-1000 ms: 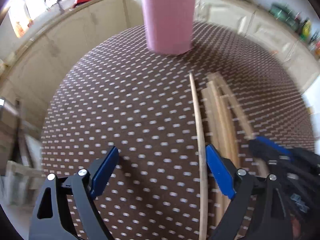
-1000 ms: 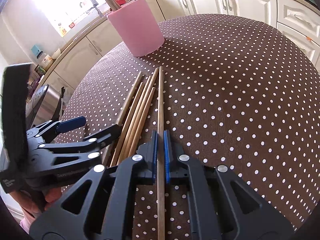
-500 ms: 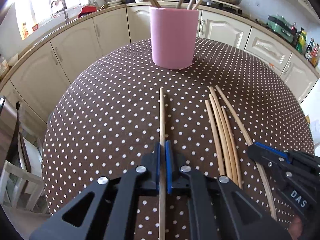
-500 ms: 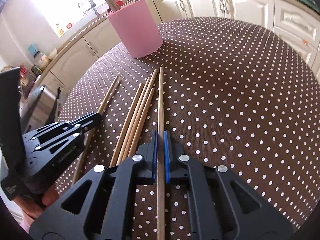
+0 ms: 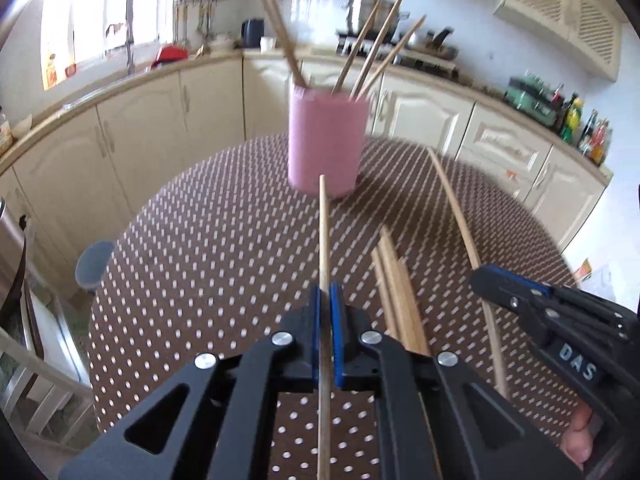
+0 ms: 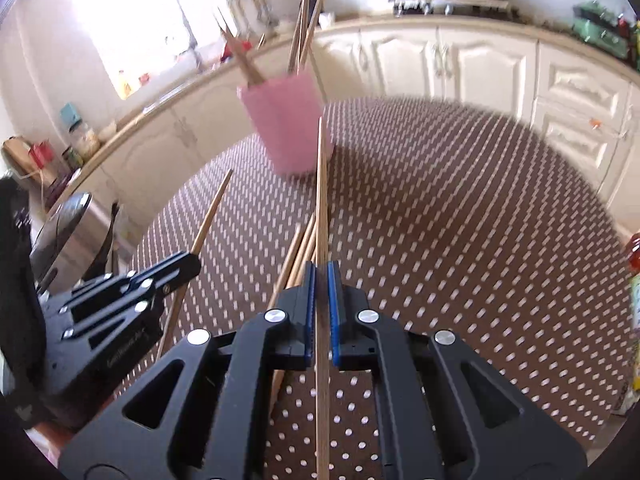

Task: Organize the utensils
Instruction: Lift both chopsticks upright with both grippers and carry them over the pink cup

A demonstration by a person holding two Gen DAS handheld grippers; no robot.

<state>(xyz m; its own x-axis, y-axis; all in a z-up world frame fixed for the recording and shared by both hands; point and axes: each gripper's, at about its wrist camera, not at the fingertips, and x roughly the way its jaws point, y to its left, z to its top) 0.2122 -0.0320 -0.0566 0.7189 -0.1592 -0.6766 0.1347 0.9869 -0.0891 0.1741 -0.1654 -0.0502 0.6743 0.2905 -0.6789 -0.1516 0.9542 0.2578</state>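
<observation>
A pink cup [image 5: 326, 142] holding several wooden sticks stands at the far side of the dotted table; it also shows in the right wrist view [image 6: 286, 124]. My left gripper [image 5: 328, 300] is shut on a wooden stick [image 5: 324, 236], lifted and pointing at the cup. My right gripper [image 6: 321, 280] is shut on another wooden stick [image 6: 322, 200], also lifted toward the cup. That stick [image 5: 460, 216] shows in the left wrist view. Several sticks [image 5: 396, 280] lie on the table between the grippers, also seen in the right wrist view [image 6: 298, 248].
The round table has a brown cloth with white dots [image 5: 224, 248]. Cream kitchen cabinets [image 5: 152, 120] curve behind it. A grey bin [image 5: 94, 264] stands on the floor at left. Bottles [image 6: 634, 280] stand at the table's right edge.
Both grippers have lifted their sticks off the table and tilted up, so the sticks point toward the pink cup. The views now look more level across the kitchen.
</observation>
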